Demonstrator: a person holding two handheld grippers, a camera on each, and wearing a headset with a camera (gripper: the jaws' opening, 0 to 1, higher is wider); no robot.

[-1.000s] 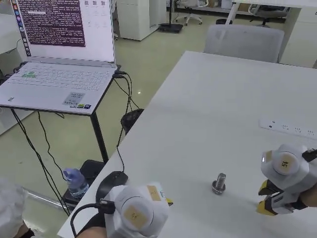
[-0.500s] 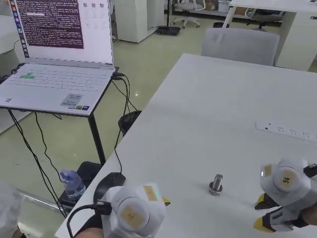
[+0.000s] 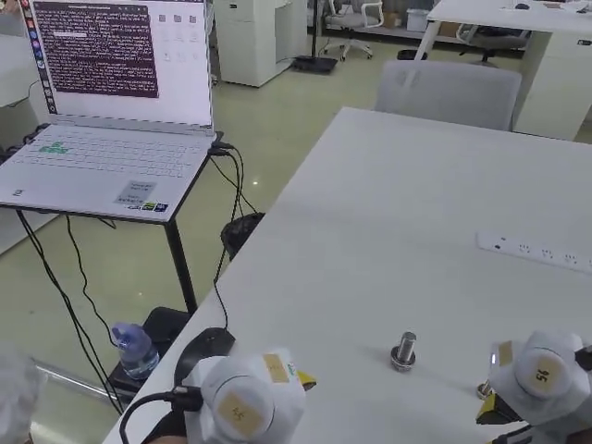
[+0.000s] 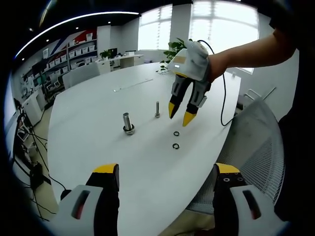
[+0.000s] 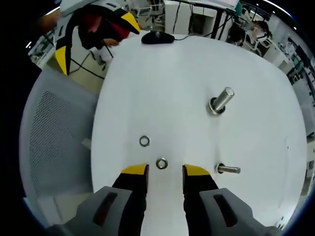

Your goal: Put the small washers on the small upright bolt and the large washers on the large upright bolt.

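Observation:
The large bolt (image 3: 403, 351) stands upright on the white table (image 3: 398, 213) with a ring at its foot; it also appears as the large bolt (image 5: 220, 101) and large bolt (image 4: 128, 122). The thin small bolt (image 5: 227, 169) stands near it, and is the small bolt (image 4: 157, 109) too. Two small washers lie flat: one washer (image 5: 161, 163) sits right between the open fingertips of my right gripper (image 5: 165, 170), the other washer (image 5: 144, 141) just beyond. Both washers (image 4: 175, 139) lie below my right gripper (image 4: 180, 115). My left gripper (image 4: 166, 170) is wide open and holds nothing, back at the table edge.
A laptop (image 3: 102, 157) sits on a stand to the left, with cables and a water bottle (image 3: 134, 347) below. A black mouse (image 5: 157, 38) lies near the table's edge. A power strip (image 3: 532, 250) is at the right. A mesh chair (image 5: 54, 137) stands beside the table.
My right gripper has dropped lower and closer to the table beside the bolts. The head camera has tipped a little. The left gripper has stayed about where it was.

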